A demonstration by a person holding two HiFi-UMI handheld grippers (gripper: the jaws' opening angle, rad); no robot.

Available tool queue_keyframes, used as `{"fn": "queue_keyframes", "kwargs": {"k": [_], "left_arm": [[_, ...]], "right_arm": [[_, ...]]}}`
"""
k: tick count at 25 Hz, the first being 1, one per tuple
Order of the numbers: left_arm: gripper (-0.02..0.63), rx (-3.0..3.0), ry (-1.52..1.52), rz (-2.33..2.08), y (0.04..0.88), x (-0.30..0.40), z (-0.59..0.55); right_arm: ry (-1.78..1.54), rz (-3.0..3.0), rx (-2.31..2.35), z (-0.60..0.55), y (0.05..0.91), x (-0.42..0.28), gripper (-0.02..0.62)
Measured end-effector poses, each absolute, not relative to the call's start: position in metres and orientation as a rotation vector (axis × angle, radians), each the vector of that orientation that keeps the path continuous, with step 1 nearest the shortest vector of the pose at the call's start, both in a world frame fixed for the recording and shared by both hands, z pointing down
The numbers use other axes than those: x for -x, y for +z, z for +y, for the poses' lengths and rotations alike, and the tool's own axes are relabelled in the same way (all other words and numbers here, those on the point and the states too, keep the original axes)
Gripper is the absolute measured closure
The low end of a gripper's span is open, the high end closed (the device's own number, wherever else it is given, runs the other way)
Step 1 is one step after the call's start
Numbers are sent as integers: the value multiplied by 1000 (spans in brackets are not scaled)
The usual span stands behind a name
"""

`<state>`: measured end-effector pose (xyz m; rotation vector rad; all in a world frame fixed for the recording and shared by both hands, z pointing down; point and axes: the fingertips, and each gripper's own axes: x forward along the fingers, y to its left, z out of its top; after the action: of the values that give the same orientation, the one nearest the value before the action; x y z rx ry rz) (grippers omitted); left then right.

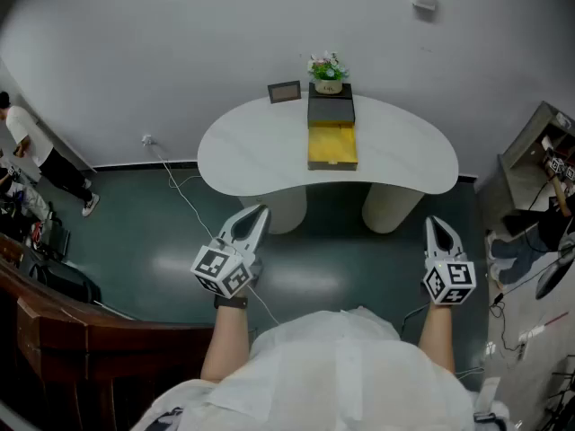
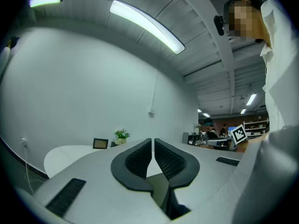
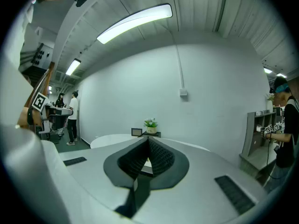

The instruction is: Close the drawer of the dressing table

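A white kidney-shaped dressing table [image 1: 260, 155] stands against the far wall. On it sits a dark box [image 1: 331, 109] whose yellow drawer [image 1: 332, 145] is pulled out toward me. My left gripper [image 1: 257, 214] is held well short of the table, at the left, jaws shut and empty [image 2: 153, 146]. The right gripper [image 1: 438, 225] hovers at the right, also short of the table, shut with nothing in it [image 3: 148, 143]. Both point toward the table.
A small potted plant [image 1: 327, 68] and a picture frame [image 1: 284, 91] stand behind the box. A cable [image 1: 180, 191] runs from a wall socket across the green floor. A wooden counter [image 1: 54, 317] is at my left, a shelf unit [image 1: 530, 155] and a person [image 1: 530, 236] at my right.
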<state>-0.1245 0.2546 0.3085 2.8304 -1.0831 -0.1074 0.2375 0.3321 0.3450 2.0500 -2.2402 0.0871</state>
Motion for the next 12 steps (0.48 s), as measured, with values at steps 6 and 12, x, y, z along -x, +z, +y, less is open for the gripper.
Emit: {"fn": "queue_keyframes", "kwargs": {"k": [6,12], "left_arm": [[574,-2847,-114,-1077,302,123,254],[574,-2837,-119,-1078,303,125,258]], "right_arm": [[65,-2249,-2041,328,342,-235,588],[59,-2254,-2035,331,340,-232,586]]}}
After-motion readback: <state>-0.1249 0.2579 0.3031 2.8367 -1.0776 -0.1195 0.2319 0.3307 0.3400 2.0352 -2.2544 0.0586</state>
